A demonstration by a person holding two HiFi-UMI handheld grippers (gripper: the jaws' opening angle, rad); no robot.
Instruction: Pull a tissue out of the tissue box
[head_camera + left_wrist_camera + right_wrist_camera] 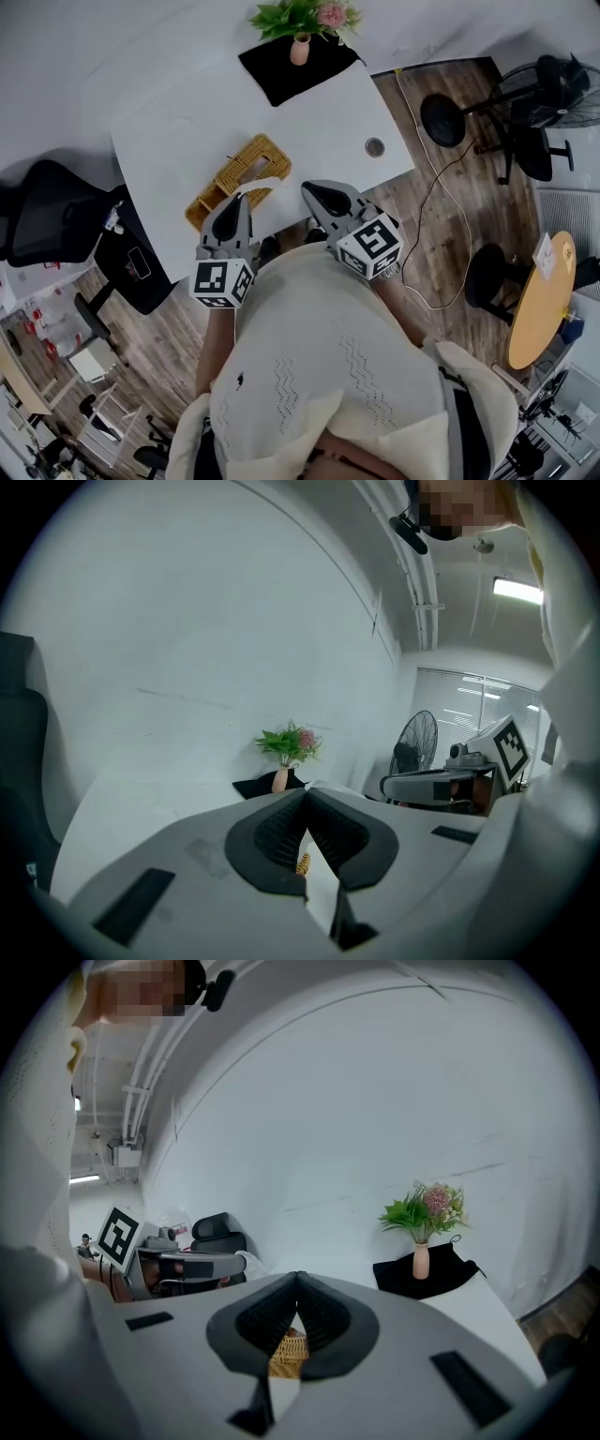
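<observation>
A woven wicker tissue box [242, 173] lies near the front edge of the white table [319, 112]. A white tissue [262, 185] stretches from above the box's near end to my left gripper [242, 197], which is shut on it. In the left gripper view the jaws [307, 791] meet at the tips, with the tissue [321, 892] hanging between them and a sliver of the box [302, 862] behind. My right gripper [307, 188] hovers just right of the box, shut and holding nothing. Its own view [298, 1275] shows the box [289, 1349] through the gap under the tips.
A pink vase of flowers [300, 37] stands on a black cloth [281, 70] at the table's far edge. A black office chair [47, 211] is at the left. A floor fan [544, 89], a cable and a round wooden table [539, 300] are on the right.
</observation>
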